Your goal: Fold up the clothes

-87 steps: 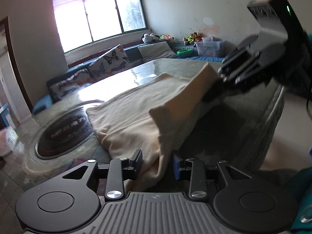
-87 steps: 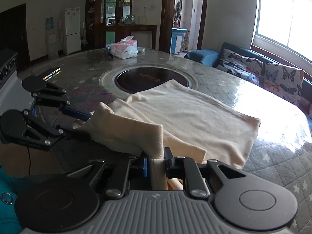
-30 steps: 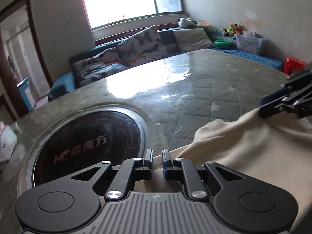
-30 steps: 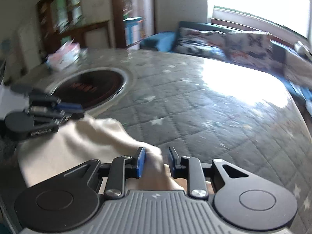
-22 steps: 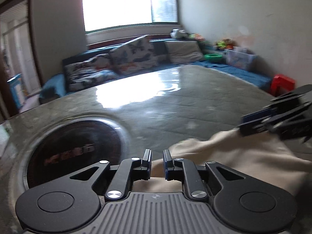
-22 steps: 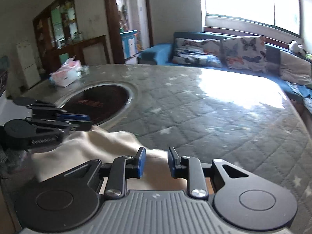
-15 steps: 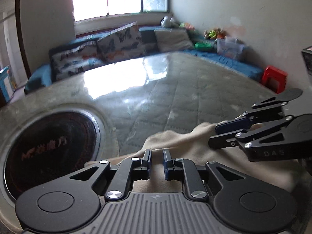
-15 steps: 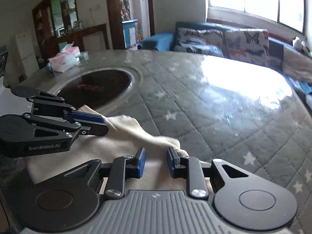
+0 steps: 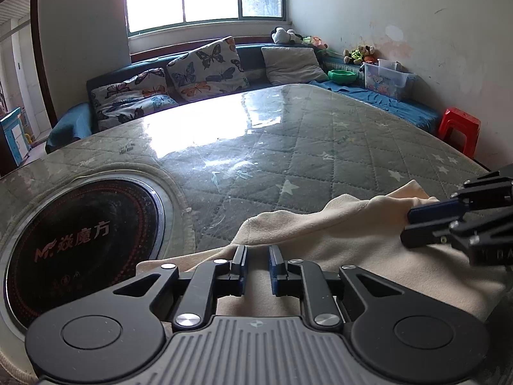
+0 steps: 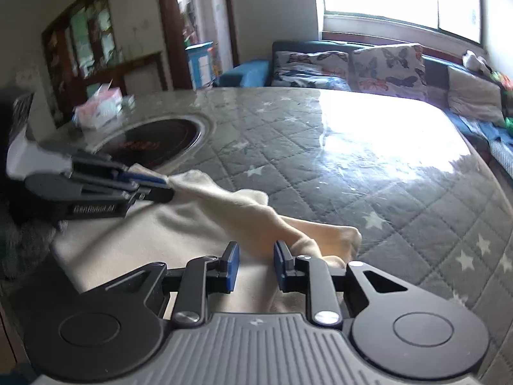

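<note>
A cream cloth [image 9: 336, 234] lies bunched at the near edge of the quilted, star-patterned table [image 9: 304, 147]. My left gripper [image 9: 257, 268] sits low over its left part with cloth between the pads. Its jaws are opening, but in the right wrist view the left gripper [image 10: 166, 189] still pinches a corner drawn to a point. My right gripper [image 10: 256, 266] is shut on a raised fold of the cloth [image 10: 134, 240]. In the left wrist view the right gripper [image 9: 405, 224] nips the cloth's right edge. A ridge of cloth stretches between the two grippers.
A round black hob [image 9: 73, 240] is set into the table left of the cloth, with a tissue box [image 10: 99, 109] beyond it. A sofa with butterfly cushions [image 9: 192, 70] runs under the window. A red stool [image 9: 460, 128] and a plastic box [image 9: 389, 77] stand at the right wall.
The two grippers have drawn apart, and the cloth between them has stretched into a ridge. The left jaws' gap looks slightly wider. The right wrist view has shifted.
</note>
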`<state>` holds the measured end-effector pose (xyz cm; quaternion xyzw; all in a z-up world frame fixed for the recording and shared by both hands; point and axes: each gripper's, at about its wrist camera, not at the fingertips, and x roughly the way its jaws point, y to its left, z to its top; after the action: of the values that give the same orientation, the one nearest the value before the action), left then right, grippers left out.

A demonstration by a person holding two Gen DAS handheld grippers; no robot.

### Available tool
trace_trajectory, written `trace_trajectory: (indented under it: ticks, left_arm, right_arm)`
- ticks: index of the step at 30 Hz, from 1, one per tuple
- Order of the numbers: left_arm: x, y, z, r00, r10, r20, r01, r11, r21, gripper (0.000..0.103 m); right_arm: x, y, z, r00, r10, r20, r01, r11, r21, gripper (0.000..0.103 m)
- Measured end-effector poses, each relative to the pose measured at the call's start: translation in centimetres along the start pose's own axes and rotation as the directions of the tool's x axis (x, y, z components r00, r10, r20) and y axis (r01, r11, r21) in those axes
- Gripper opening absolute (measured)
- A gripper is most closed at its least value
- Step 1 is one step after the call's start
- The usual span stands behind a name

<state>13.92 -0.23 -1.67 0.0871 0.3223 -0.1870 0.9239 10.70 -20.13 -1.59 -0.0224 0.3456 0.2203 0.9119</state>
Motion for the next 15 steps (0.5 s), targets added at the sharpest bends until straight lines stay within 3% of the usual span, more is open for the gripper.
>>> trace_trajectory:
  ticks: [2,7,10,13,15]
  left_arm:
    - [-0.6,0.0,-0.3,1.000,0.003,0.013,-0.003,1.000,-0.002,0.031]
    - [-3.8,-0.1,-1.5,0.998,-0.005,0.060,0.004,1.000,0.012,0.031]
    - [-5.9,0.0,-2.7,0.997,0.014,0.074,-0.014,1.000,0.004,0.031]
    - [-7.7,0.6,-4.1,0.995,0.063,0.081,-0.061,0.998,-0.028,0.032]
    - [-8.6,1.0,-4.9,0.992,0.096,0.079,-0.091,0.993,-0.071,0.040]
  right_arm:
    - [-0.4,0.0,0.1,1.000,-0.004,0.028,0.004,1.000,0.012,0.022]
    - [-0.3,-1.1,-0.3,0.998,-0.062,0.016,0.061,0.998,0.021,0.022]
    - [-0.3,-2.1,-0.8,0.999,-0.047,0.025,0.046,0.997,0.063,0.023]
    - [-1.3,-1.1,-0.7,0.996,-0.074,0.049,0.074,0.997,0.008,0.027]
    - [-2.4,0.4,-0.9,0.996,-0.055,0.069,0.059,0.997,-0.051,0.041]
